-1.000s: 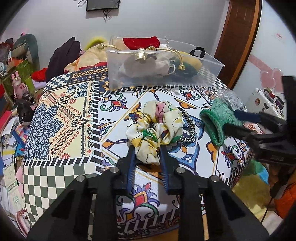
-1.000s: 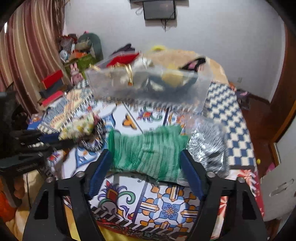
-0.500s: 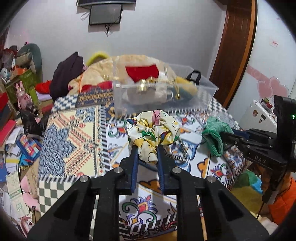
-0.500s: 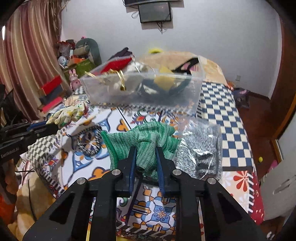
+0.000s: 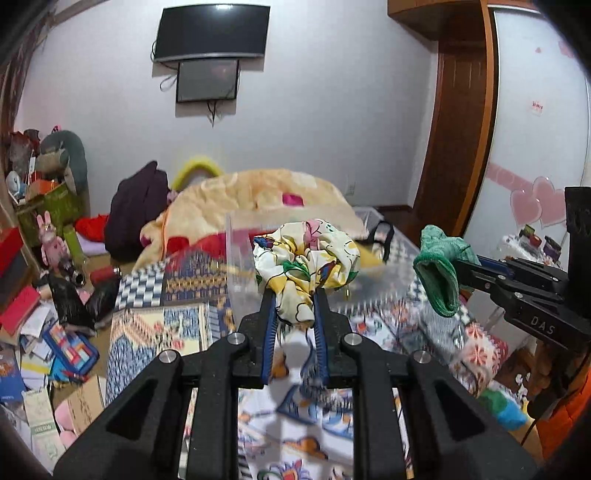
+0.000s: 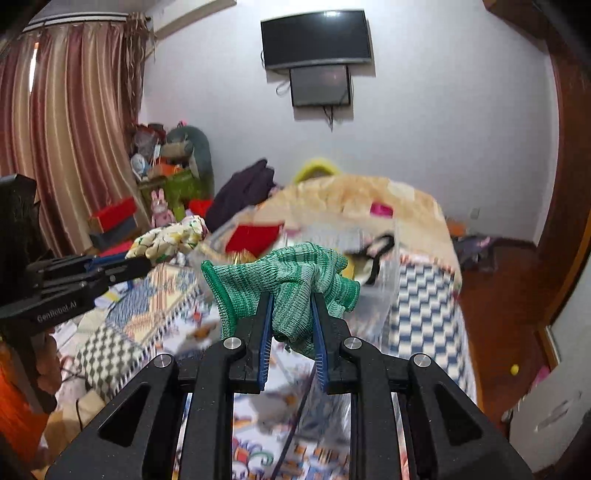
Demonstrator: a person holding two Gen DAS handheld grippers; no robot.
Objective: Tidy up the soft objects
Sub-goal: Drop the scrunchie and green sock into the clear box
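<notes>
Pinching a silky floral scrunchie (image 5: 306,258), left gripper (image 5: 294,295); right gripper (image 6: 291,299) clamps ribbed green knit (image 6: 288,284).

The floral scrunchie (image 5: 306,258), a second ago lying on the patterned tablecloth (image 5: 177,332), now hangs in the air above it, pinched by the left gripper (image 5: 294,302). The right gripper (image 6: 291,306), earlier spread wide, now clamps the green knitted glove (image 6: 291,284), also lifted above the tablecloth.

Both wrist cameras look forward along their fingers, close over the table (image 5: 173,332), sharing the bin (image 6: 384,280) and wall TV (image 5: 211,31).
</notes>
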